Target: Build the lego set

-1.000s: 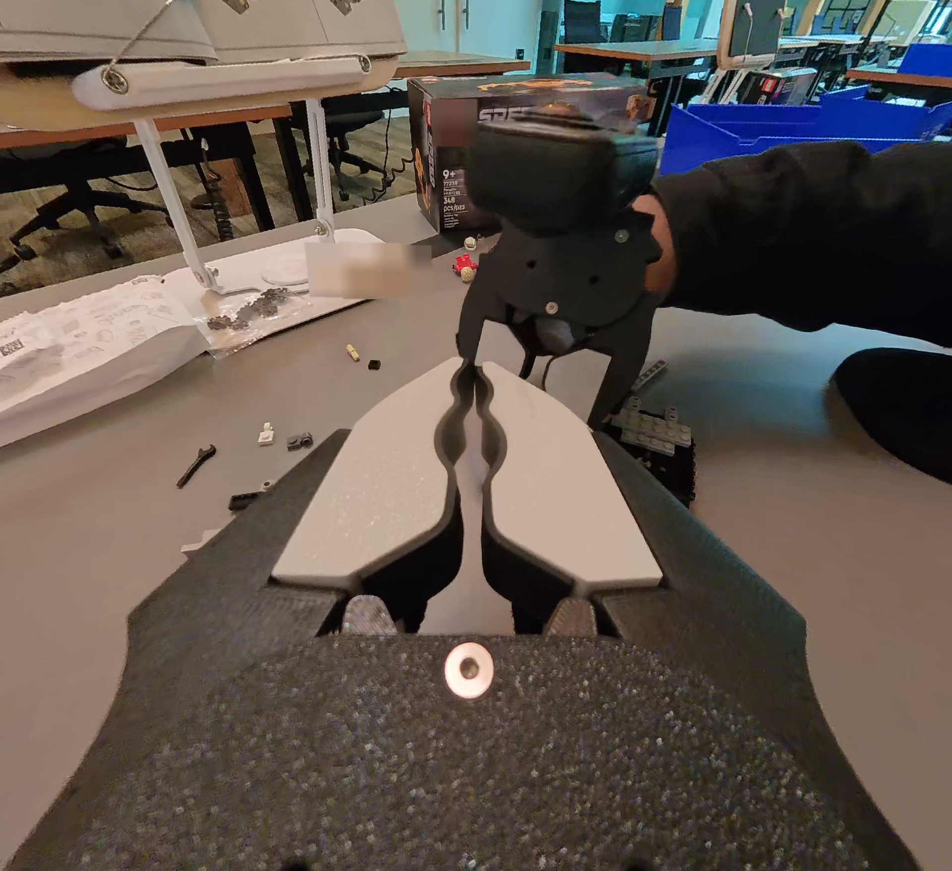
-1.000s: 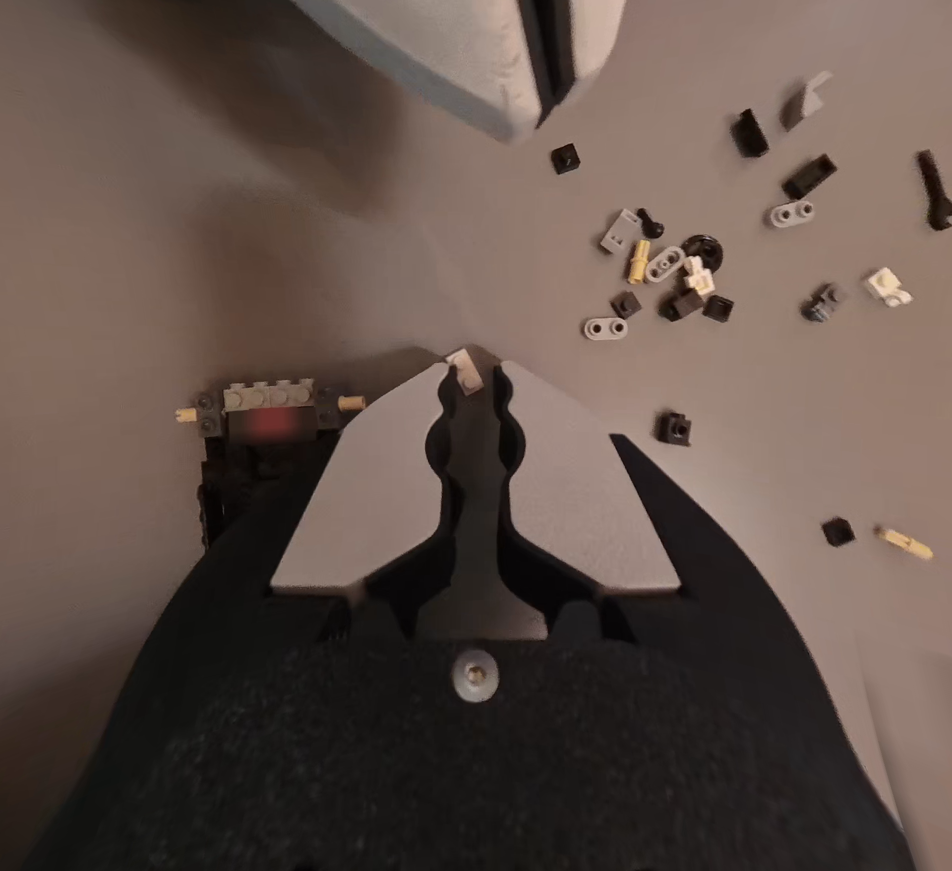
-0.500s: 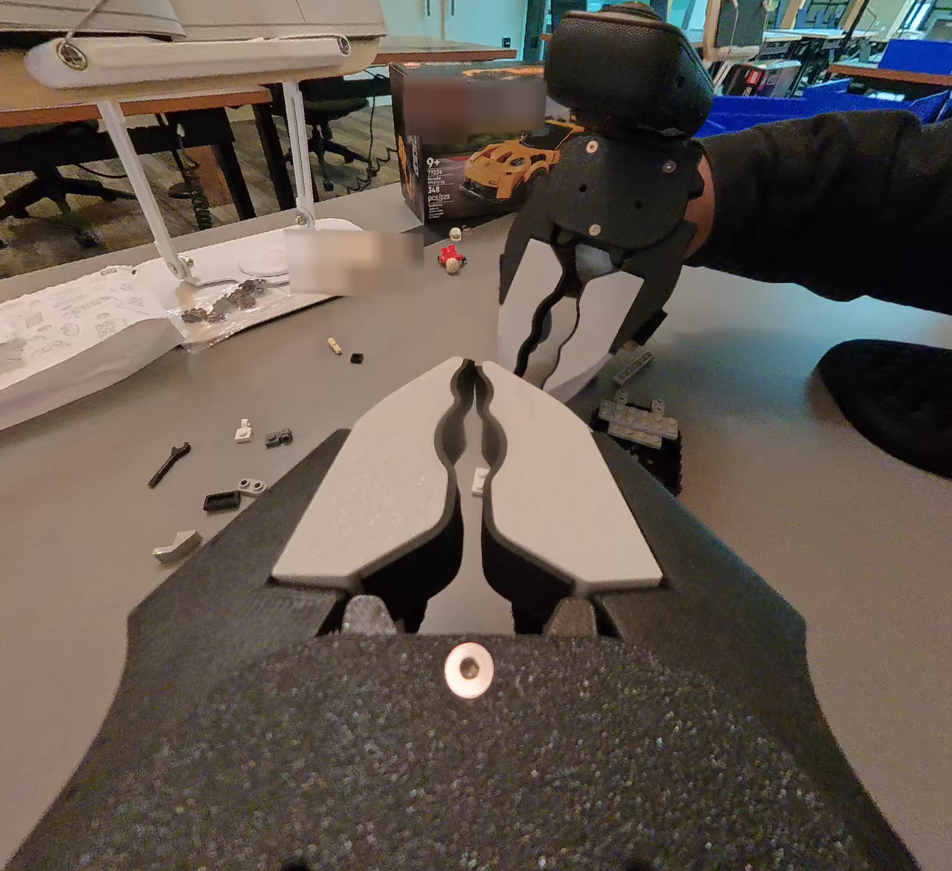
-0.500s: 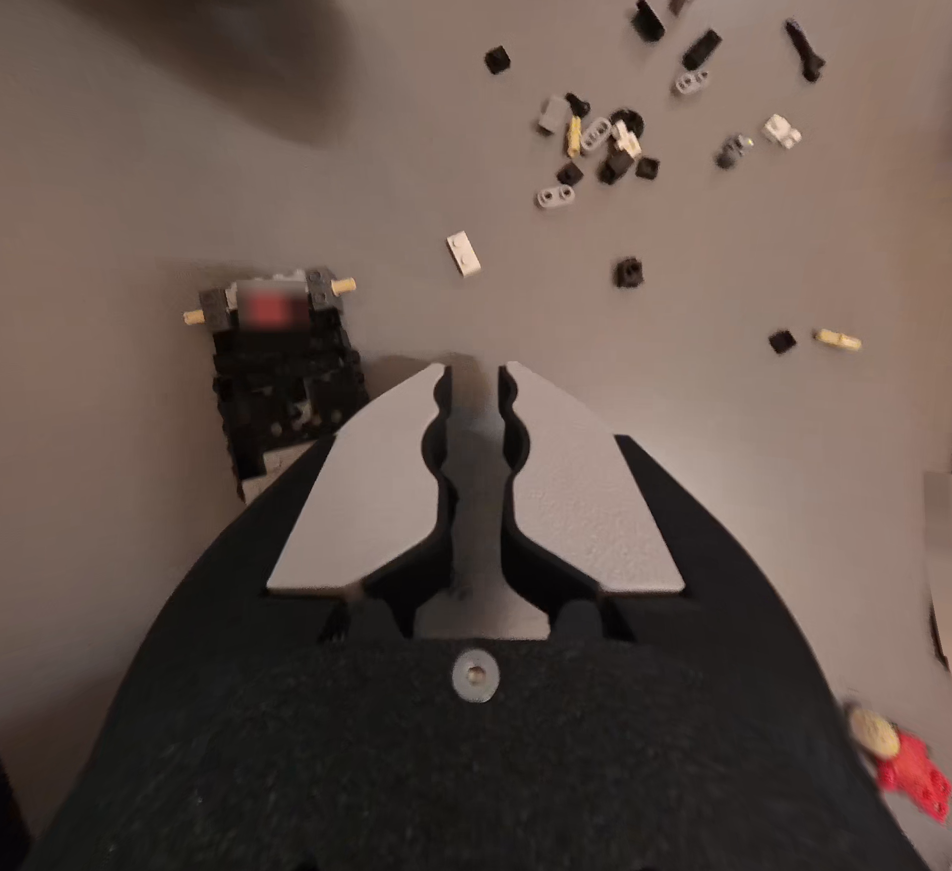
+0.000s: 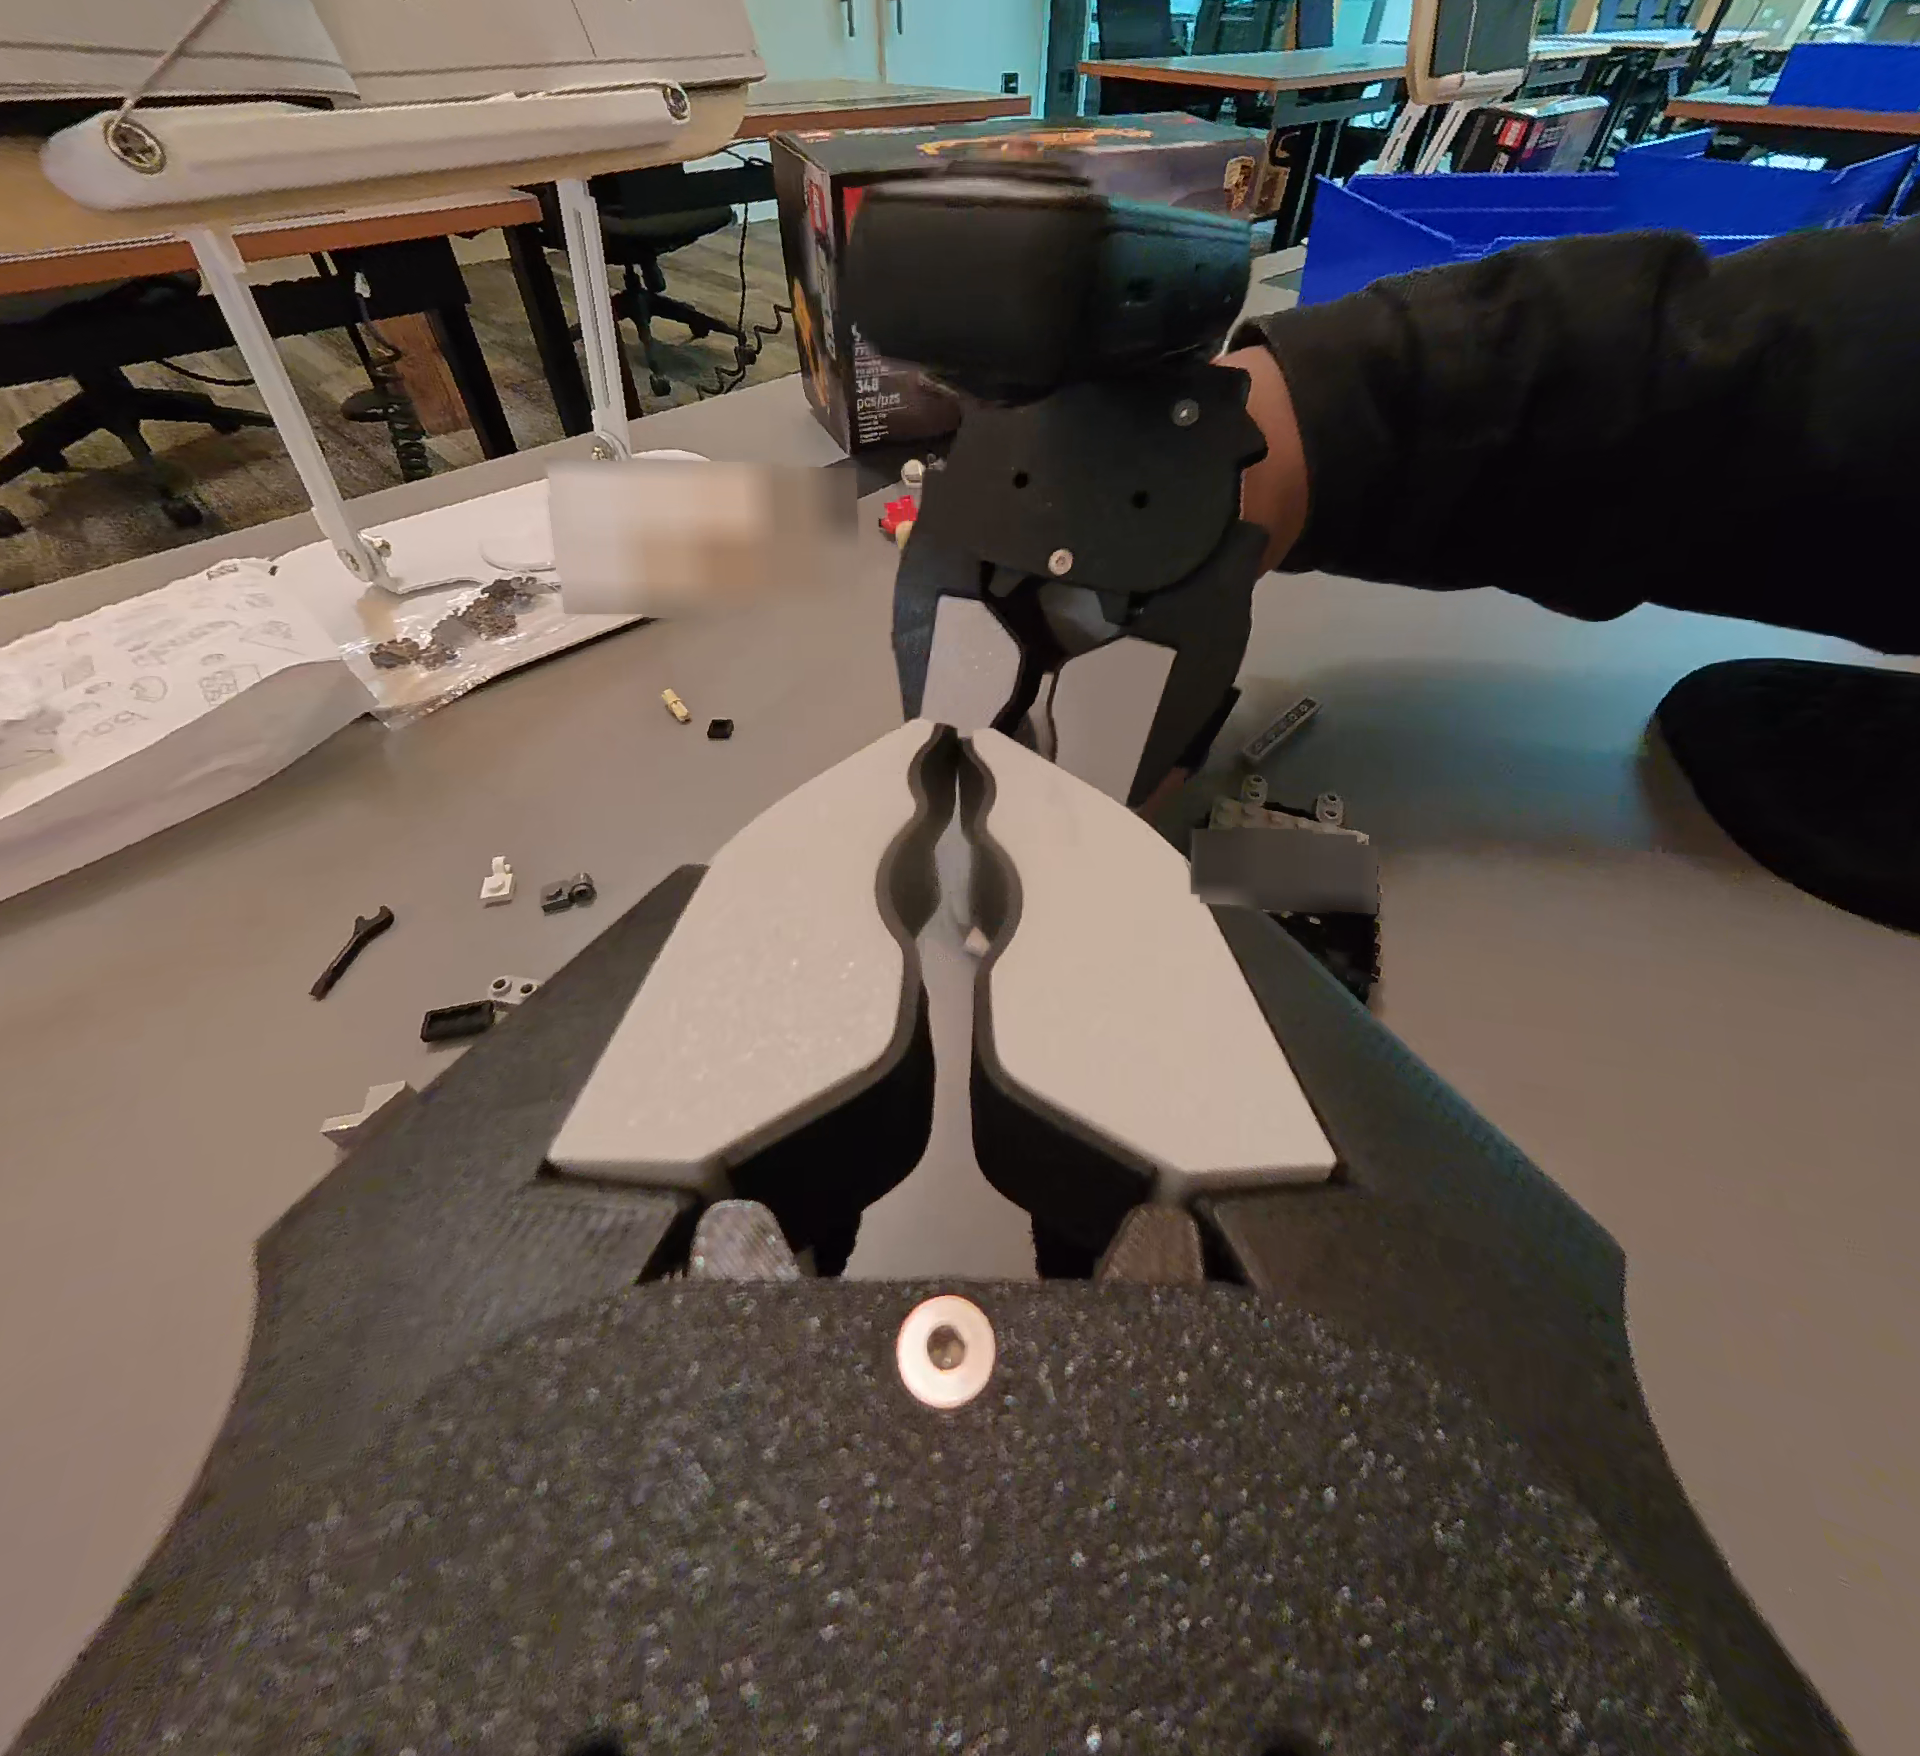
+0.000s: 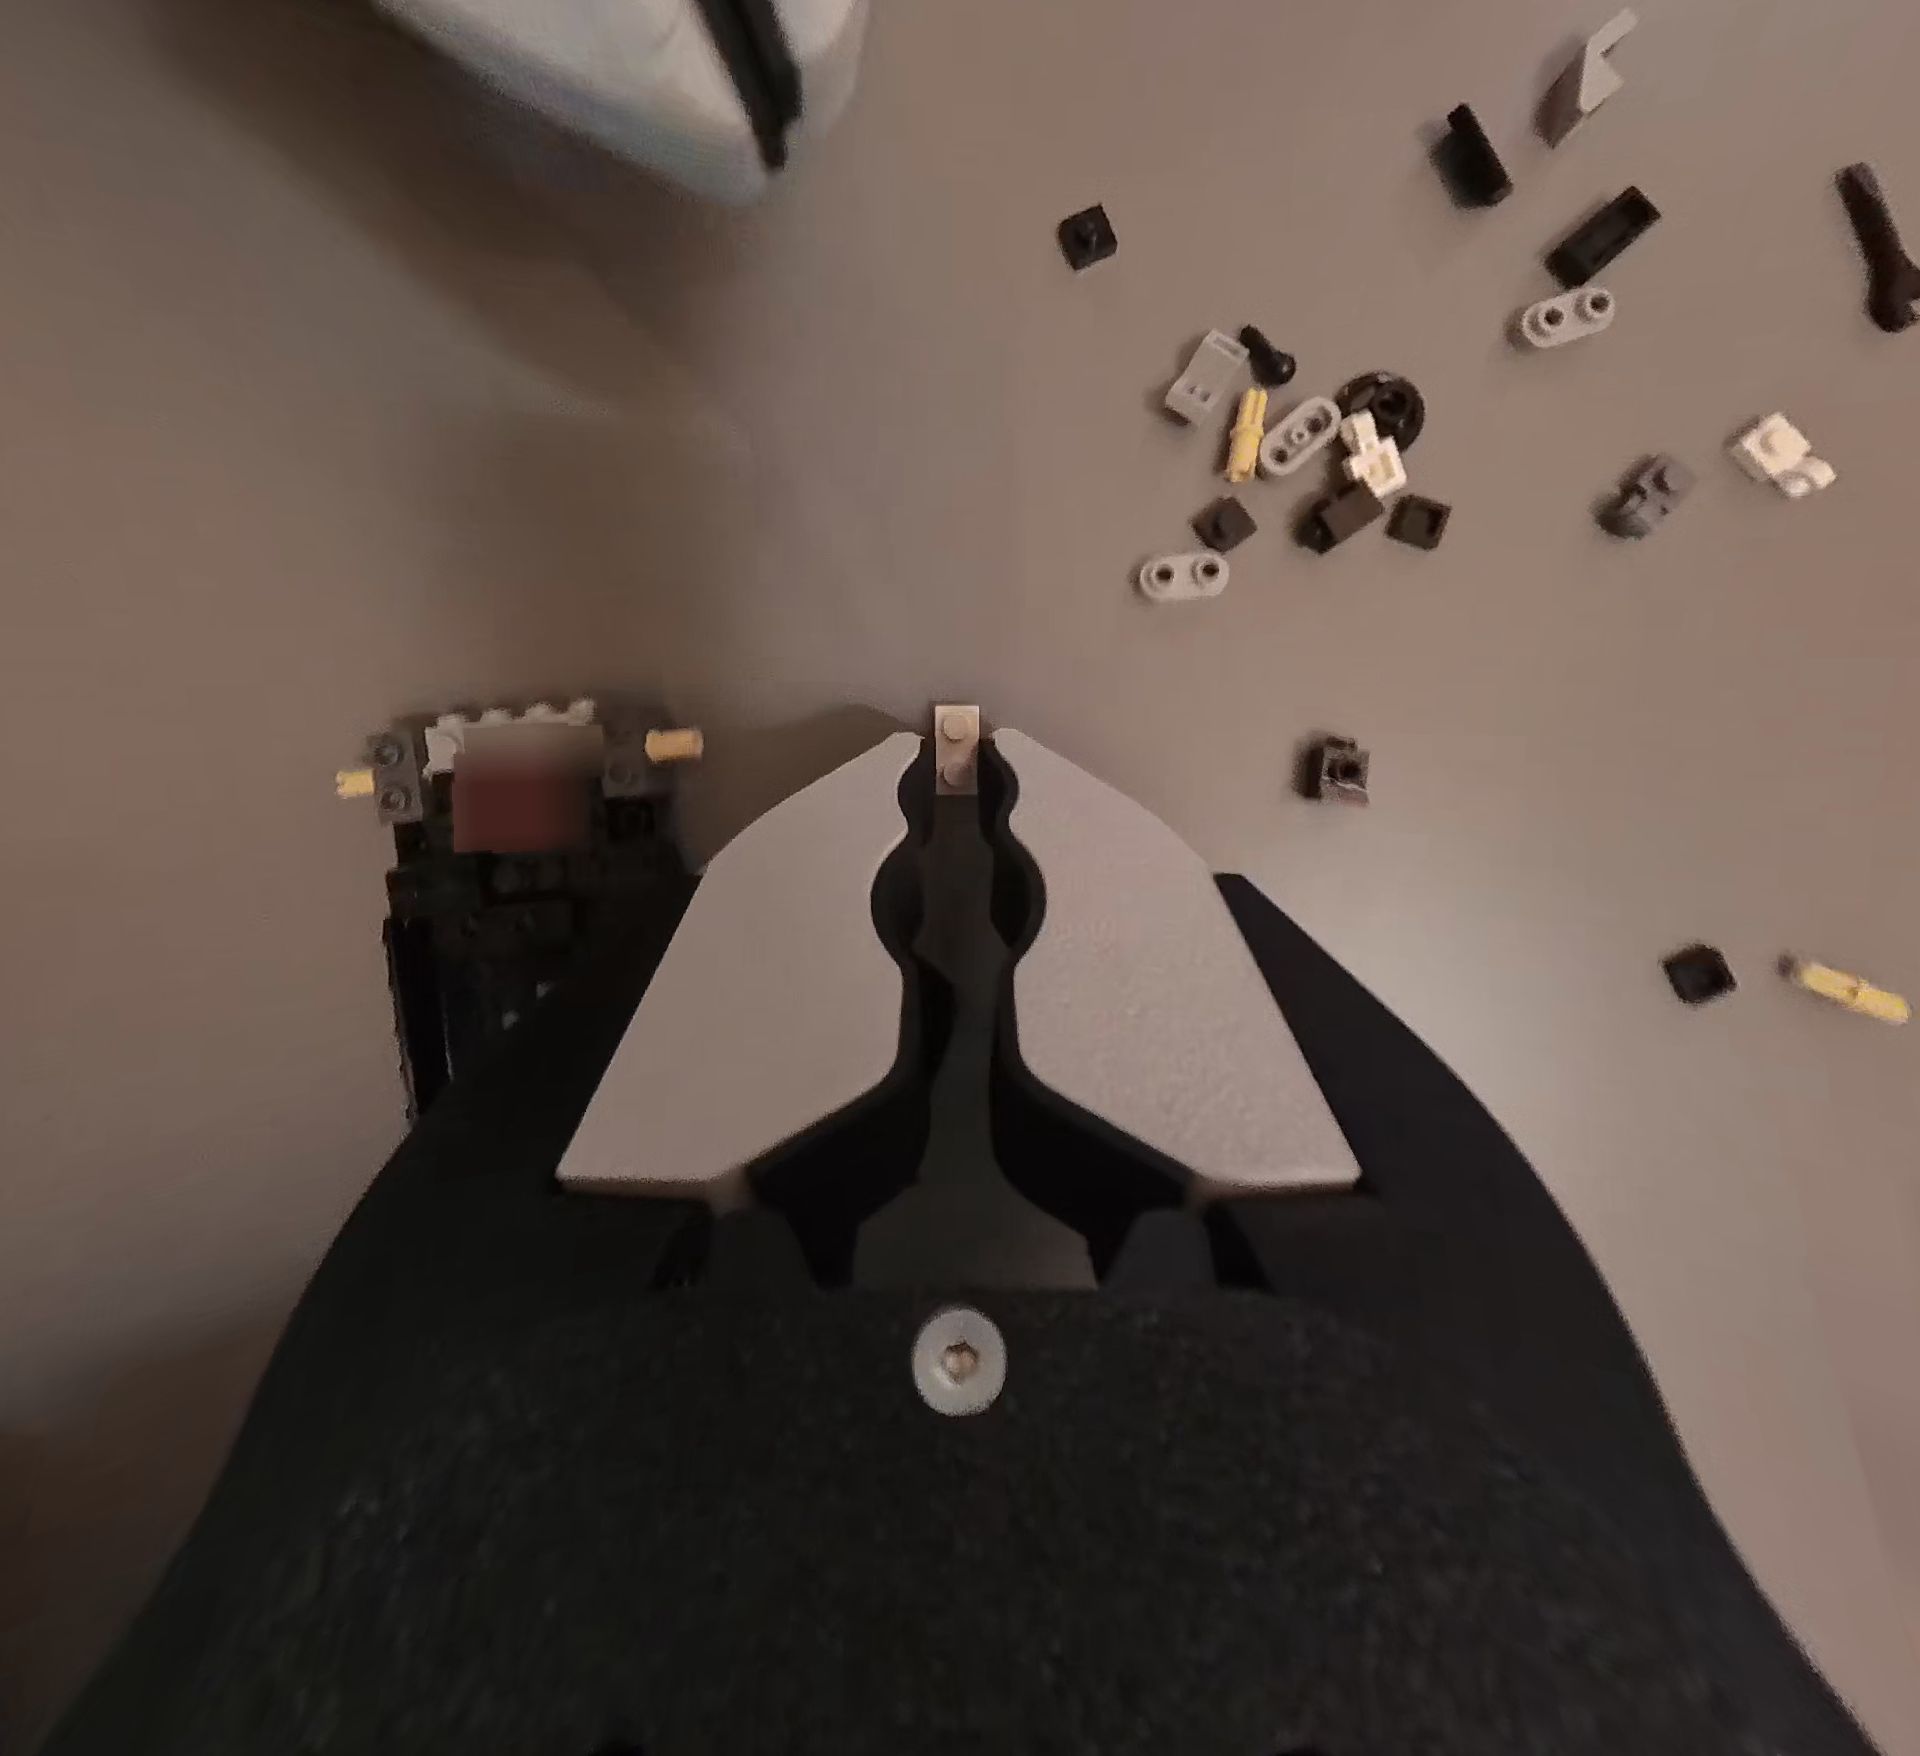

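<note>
The right gripper (image 6: 958, 742) pinches a tiny white two-stud plate (image 6: 956, 747) at its tips. The black lego car base (image 6: 499, 833) sits at nine o'clock. The left gripper (image 5: 954, 742) has its jaws together, holding nothing.

left wrist view low, facing forward, right wrist view looking down, sharing table (image 5: 1558, 1135)
</note>
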